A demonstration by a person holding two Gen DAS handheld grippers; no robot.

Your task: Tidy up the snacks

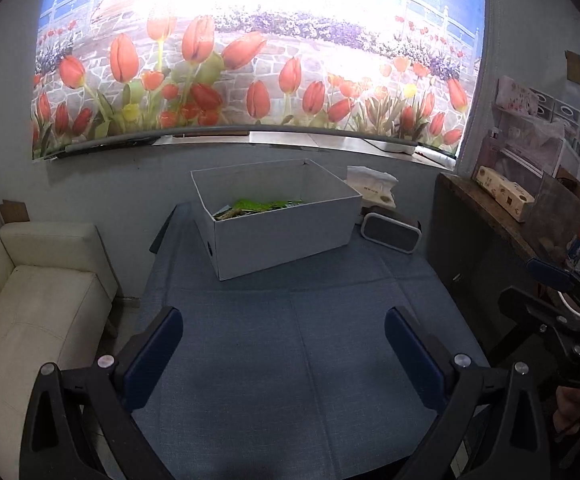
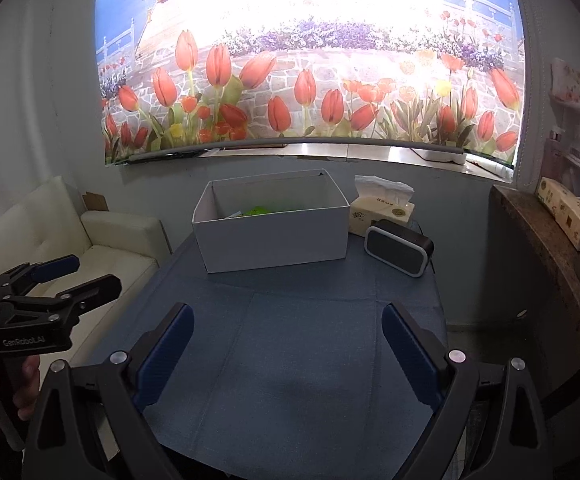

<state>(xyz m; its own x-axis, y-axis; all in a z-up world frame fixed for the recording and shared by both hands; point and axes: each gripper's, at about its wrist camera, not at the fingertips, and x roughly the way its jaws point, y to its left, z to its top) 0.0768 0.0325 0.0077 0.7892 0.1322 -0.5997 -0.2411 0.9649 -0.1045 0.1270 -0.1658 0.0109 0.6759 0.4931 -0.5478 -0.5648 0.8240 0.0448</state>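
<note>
White card, thin-walled and open-topped: the box [image 1: 281, 220] sits on the blue cloth of the table [image 1: 290, 360], toward the far edge, just under the tulip mural [image 1: 249, 60]. Inside, green snack packets [image 1: 265, 204], only their tops showing over the rim; in the right view, a smaller sliver of the same green [image 2: 259, 211]. No loose snacks visible on the cloth, so probably little left to gather, or the rest lies out of frame.

Left gripper [image 1: 283, 344] spread wide, nothing between the blue pads, hovering low over the near cloth. Right gripper [image 2: 287, 340] likewise wide and empty, well short of the box.

Packets likely light, crinkly, slippery film, easily crushed if pinched across the belly; best taken by a sealed end seam or a flat edge, gently. Box likely light but floppy at the walls: a pinch on one long wall would bow it, so better grasped at a corner, or slid over the cloth, which may bunch along its fold lines.

Beside the box on its right, a tissue pack [image 2: 382, 210] and a small dark speaker [image 2: 400, 248], close enough to get nudged. Cream sofa [image 1: 37, 300] off to the left.
</note>
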